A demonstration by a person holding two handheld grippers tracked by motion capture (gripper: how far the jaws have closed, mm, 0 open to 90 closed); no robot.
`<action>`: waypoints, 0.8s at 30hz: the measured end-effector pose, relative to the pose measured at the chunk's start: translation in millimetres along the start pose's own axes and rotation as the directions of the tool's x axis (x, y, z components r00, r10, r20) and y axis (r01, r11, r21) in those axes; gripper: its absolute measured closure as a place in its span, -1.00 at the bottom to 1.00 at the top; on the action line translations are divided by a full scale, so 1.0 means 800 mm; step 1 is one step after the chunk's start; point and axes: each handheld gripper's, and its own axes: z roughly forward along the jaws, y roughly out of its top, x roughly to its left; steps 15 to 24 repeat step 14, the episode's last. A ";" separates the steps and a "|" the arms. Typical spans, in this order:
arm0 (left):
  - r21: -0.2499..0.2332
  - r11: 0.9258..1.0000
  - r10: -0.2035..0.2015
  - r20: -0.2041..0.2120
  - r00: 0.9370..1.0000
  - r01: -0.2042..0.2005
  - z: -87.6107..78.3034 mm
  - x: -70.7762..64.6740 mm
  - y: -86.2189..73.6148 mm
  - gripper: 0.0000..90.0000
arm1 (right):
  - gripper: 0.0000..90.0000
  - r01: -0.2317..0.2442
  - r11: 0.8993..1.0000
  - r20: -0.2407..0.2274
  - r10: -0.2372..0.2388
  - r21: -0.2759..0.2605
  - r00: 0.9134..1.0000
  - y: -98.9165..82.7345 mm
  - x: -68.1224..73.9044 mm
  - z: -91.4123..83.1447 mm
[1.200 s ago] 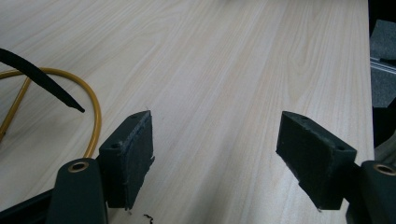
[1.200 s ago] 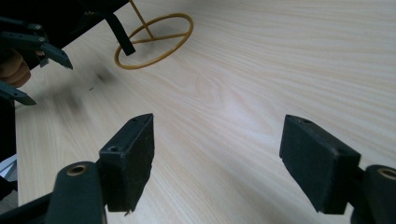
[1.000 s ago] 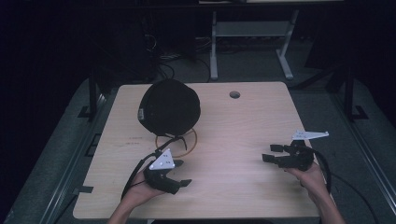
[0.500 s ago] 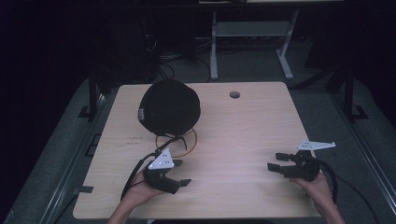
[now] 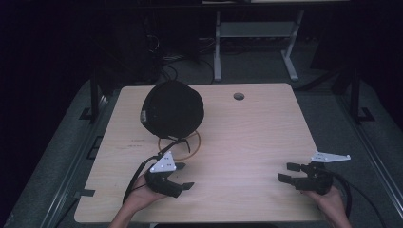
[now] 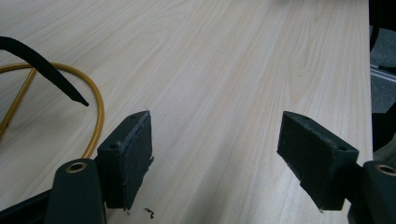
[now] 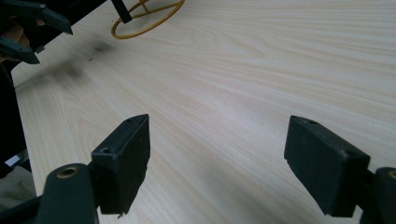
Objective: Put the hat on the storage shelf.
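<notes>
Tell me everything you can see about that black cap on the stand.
The black cap is a rounded, dome-shaped piece that looks like matte fabric, with a small pale label on its lower left edge. It sits raised above the wooden table on a yellow wire stand, whose ring base rests flat on the wood. A black strap hangs down from it over the ring. It stands toward the table's far left, beyond the left gripper; neither gripper touches it.

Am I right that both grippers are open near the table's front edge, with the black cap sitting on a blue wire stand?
Not quite: the wire stand under the black cap is yellow, as the high view shows. The left gripper and right gripper are open.
</notes>
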 end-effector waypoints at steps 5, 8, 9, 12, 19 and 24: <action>0.001 1.000 0.001 -0.002 1.000 -0.001 0.001 0.000 0.000 -0.42 | -0.54 0.003 1.000 0.014 -0.003 -0.001 1.000 -0.008 0.003 -0.006; 0.007 1.000 0.006 -0.002 1.000 -0.006 0.002 0.001 -0.001 -0.42 | -0.56 0.012 1.000 0.018 -0.012 -0.007 1.000 -0.013 0.006 -0.009; 0.009 1.000 0.006 -0.002 1.000 -0.006 0.002 0.001 -0.001 -0.42 | -0.57 0.005 1.000 0.021 -0.005 -0.009 1.000 -0.015 0.007 -0.011; 0.007 1.000 -0.001 0.000 1.000 0.001 0.003 0.001 -0.001 -0.42 | -0.61 -0.007 0.999 0.036 0.009 -0.037 0.999 -0.024 0.008 -0.015; 0.004 1.000 -0.001 -0.002 1.000 0.001 0.003 0.002 -0.001 -0.42 | -0.61 -0.008 0.999 0.050 0.011 -0.046 0.999 -0.028 0.010 -0.018; 0.004 1.000 -0.001 -0.002 1.000 0.001 0.003 0.002 -0.001 -0.42 | -0.61 -0.008 0.999 0.050 0.011 -0.046 0.999 -0.028 0.010 -0.018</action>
